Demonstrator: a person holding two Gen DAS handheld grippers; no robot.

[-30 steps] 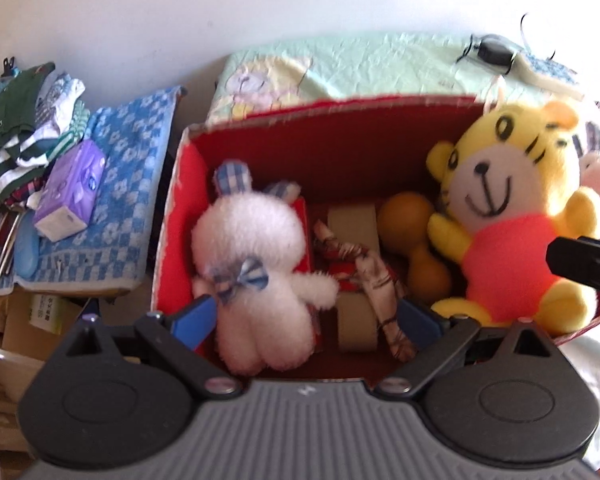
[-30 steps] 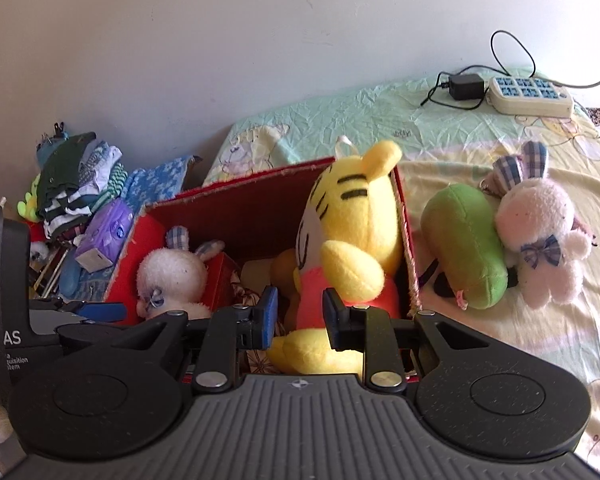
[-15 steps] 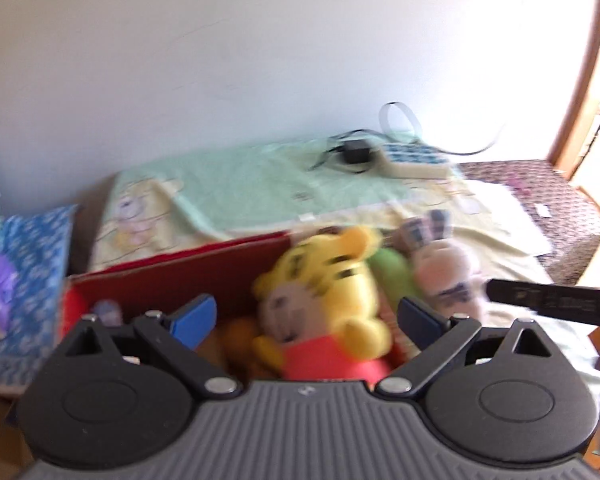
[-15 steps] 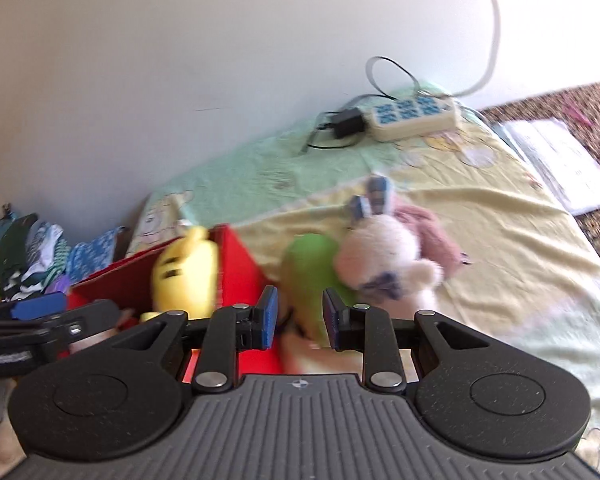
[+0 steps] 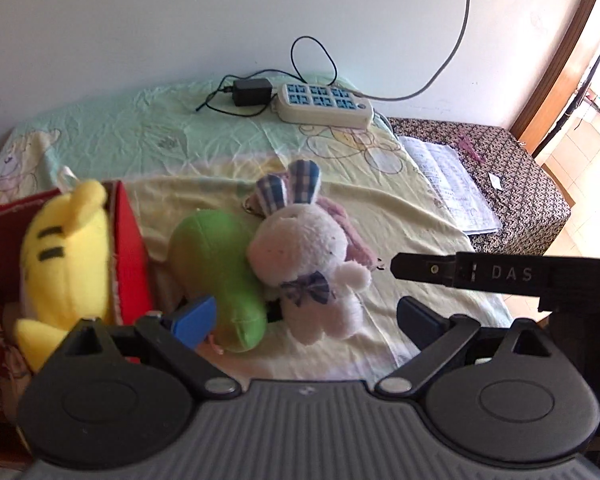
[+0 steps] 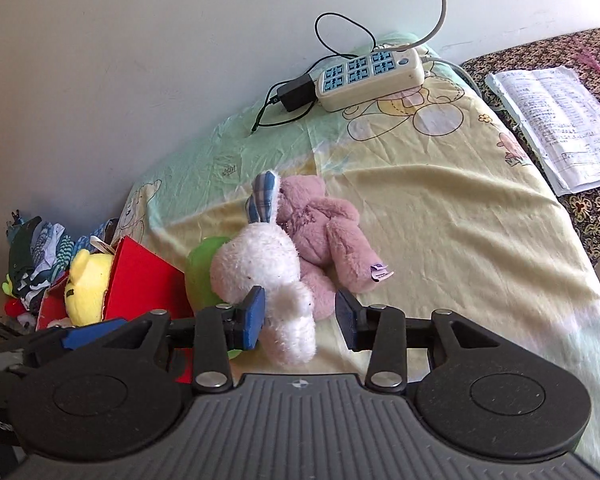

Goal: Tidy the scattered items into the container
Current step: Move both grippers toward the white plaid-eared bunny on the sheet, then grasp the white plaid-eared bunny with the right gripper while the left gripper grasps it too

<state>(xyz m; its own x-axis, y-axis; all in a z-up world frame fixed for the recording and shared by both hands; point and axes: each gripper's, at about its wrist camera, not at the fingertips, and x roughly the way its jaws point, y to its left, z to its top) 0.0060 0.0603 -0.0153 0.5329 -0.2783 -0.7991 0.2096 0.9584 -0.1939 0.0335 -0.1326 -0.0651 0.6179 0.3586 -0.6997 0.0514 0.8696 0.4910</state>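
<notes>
Both tools have swung away from the red box toward the bed's loose toys. The right tool, fingers spread, straddles the white rabbit, which lies between green plush and pink bear; the left tool hangs spread wide.

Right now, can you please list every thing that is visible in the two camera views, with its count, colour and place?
red box: 1, red, left edge of the bed sheet
tiger plush: 1, yellow with black stripes, inside the red box
green plush: 1, green, on the sheet beside the box
rabbit plush: 1, white with blue plaid ears and bow, leaning on the green plush
pink plush: 1, dusty pink, behind the rabbit
power strip: 1, cream with blue sockets, far end of the sheet
adapter: 1, black, left of the strip
papers: 1 stack, white, on the patterned cloth
clothes: 1 pile, mixed colours, far left
left gripper: 1, open
right gripper: 1, open around the rabbit's lower body
</notes>
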